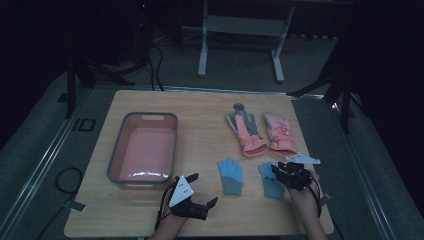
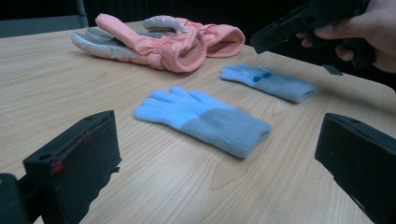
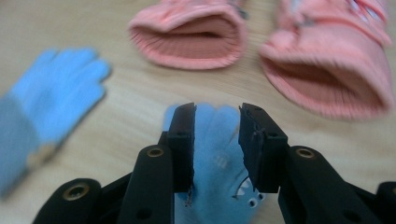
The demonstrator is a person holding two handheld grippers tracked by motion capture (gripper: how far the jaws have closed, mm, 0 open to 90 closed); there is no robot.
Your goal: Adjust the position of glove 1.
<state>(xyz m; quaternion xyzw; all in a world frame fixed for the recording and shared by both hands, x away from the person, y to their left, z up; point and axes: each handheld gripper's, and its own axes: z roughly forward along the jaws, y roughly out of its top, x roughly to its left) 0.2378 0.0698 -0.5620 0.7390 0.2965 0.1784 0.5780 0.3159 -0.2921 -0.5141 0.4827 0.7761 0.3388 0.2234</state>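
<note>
Two light blue knit gloves lie on the wooden table (image 1: 200,130). The left one (image 1: 230,175) (image 2: 201,119) lies flat, straight ahead of my left gripper (image 1: 202,189) (image 2: 215,123), whose jaws stand wide open and empty a short way from it. My right gripper (image 1: 276,174) (image 3: 217,116) hovers over the finger end of the right blue glove (image 1: 270,184) (image 3: 219,186), its jaws a narrow gap apart with nothing pinched between them. In the left gripper view that glove (image 2: 268,81) lies below the right gripper (image 2: 280,32).
Two pink winter gloves (image 1: 247,132) (image 1: 280,132) (image 3: 189,32) (image 3: 331,70) lie side by side behind the blue ones, cuffs toward me. A pink basin with a grey rim (image 1: 116,150) stands at the table's left. A small round grey object (image 1: 239,106) sits near the far edge.
</note>
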